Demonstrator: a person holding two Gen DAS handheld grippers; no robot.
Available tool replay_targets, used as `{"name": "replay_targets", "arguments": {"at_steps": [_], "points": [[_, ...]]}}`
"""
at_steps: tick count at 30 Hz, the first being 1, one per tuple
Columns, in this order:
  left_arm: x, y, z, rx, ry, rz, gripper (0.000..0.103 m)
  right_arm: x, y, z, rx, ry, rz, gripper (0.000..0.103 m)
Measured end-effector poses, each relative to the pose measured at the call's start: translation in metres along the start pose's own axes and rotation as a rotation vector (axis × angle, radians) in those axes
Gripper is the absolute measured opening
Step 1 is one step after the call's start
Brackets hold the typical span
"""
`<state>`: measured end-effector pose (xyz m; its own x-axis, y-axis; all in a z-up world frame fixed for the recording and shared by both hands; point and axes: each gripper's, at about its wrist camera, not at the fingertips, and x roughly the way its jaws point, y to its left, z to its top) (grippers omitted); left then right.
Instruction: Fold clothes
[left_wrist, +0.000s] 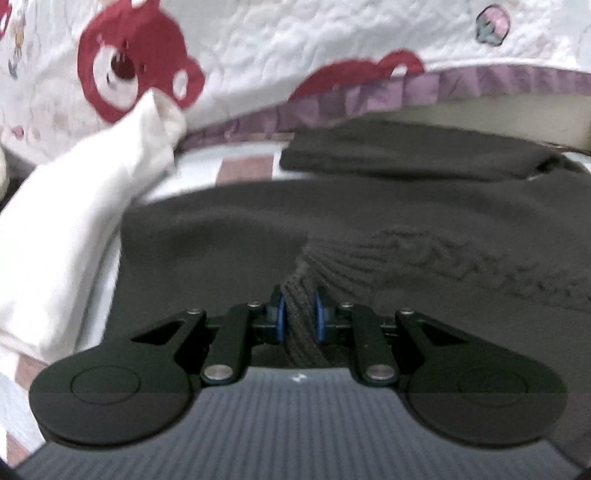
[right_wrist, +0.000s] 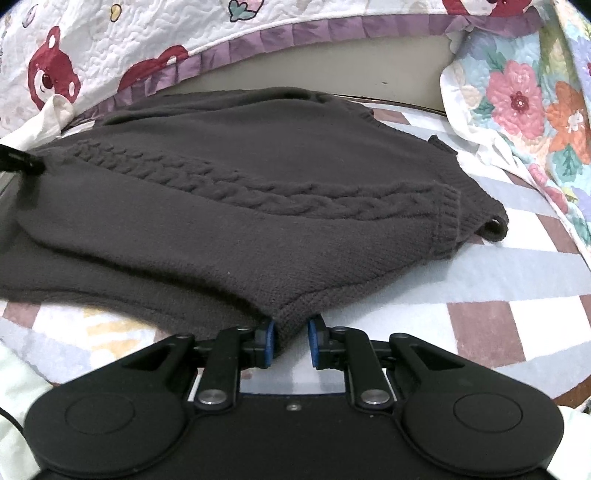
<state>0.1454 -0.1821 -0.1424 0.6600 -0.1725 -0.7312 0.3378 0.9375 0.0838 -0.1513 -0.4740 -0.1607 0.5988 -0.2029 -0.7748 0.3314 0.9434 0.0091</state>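
Dark knit sweater (right_wrist: 229, 192) hem pinched in both hand-held grippers, left (left_wrist: 300, 314) and right (right_wrist: 290, 341).

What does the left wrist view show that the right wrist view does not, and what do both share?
Only the left wrist view: the left gripper shut on a ribbed fold of the sweater. Only the right wrist view: the floral quilt, the sweater's cuff, and the right gripper at its hem. Both: the sweater, the bear quilt, the white cloth and the checked sheet.
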Motion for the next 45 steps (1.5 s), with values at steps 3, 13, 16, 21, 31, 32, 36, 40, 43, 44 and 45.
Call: {"name": "replay_targets", "arguments": {"at_steps": [3,13,16,21,31,32,36,40,43,44,45], "points": [[-0.002,0.0,0.0,0.004,0.0,0.002,0.016,0.0,0.0,-0.001,-0.027,0.006,0.0,0.019],[-0.012,0.033,0.009,-0.118,0.027,-0.015,0.028,-0.03,-0.01,0.016,-0.038,0.07,0.058,0.032],[-0.018,0.035,0.011,-0.14,0.011,-0.065,0.034,-0.036,-0.014,0.031,0.028,0.008,0.085,0.034],[-0.023,0.038,0.012,-0.219,-0.021,-0.197,0.053,-0.013,-0.005,0.071,-0.014,-0.052,0.115,0.039],[0.048,0.037,0.077,-0.304,0.031,-0.224,0.068,0.039,0.052,0.143,-0.18,-0.1,0.26,0.043],[0.064,0.04,0.086,-0.341,0.059,-0.222,0.068,0.041,0.054,0.141,-0.188,-0.092,0.27,0.043],[0.116,0.05,0.105,-0.493,0.173,-0.235,0.066,0.052,0.053,0.135,-0.196,-0.064,0.277,0.043],[0.133,0.038,0.122,-0.417,0.113,-0.151,0.068,0.057,0.032,0.126,-0.15,-0.033,0.232,0.043],[0.148,0.024,0.134,-0.327,0.086,-0.07,0.073,0.06,0.015,0.124,-0.125,-0.021,0.189,0.043],[0.157,0.02,0.137,-0.298,0.097,-0.032,0.073,0.061,0.011,0.123,-0.118,-0.021,0.176,0.043],[0.164,0.016,0.139,-0.276,0.105,-0.007,0.073,0.061,0.007,0.124,-0.112,-0.021,0.164,0.043]]}}
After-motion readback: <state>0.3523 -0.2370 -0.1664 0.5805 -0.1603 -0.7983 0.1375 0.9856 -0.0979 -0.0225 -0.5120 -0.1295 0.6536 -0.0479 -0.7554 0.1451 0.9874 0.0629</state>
